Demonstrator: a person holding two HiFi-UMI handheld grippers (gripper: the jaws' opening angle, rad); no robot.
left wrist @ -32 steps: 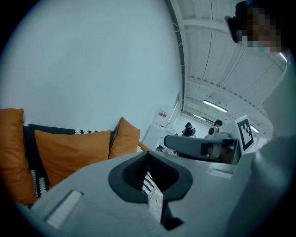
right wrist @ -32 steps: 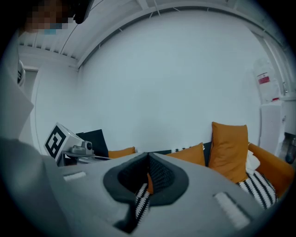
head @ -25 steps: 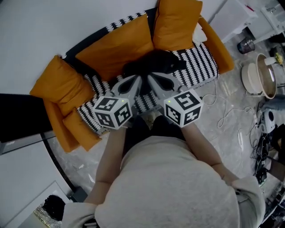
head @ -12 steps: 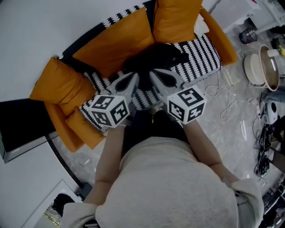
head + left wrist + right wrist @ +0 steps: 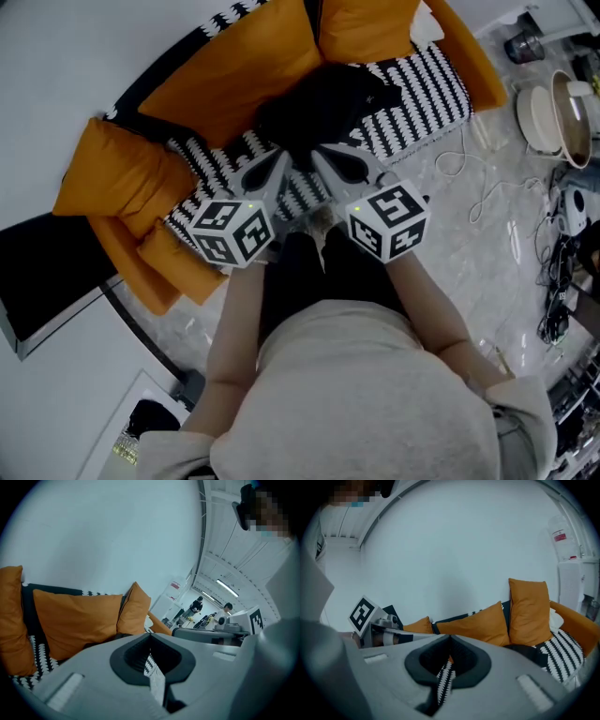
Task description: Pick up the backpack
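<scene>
The left tool (image 5: pixel 281 161) and the right tool (image 5: pixel 323 159) are held fully closed, with nothing gripped. The black backpack (image 5: pixel 323 98) is seen on the striped sofa (image 5: pixel 427 89), just beyond their tips.

Black backpack (image 5: pixel 323 103) slumped on sofa

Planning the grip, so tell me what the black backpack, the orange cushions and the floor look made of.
Backpack: soft matte black fabric, probably synthetic; it slumps in folds on the seat.
Orange cushions: matte cloth over soft filling; plump, with creased edges.
Floor: hard polished stone or marble-look tile; pale veining, glossy sheen.
</scene>
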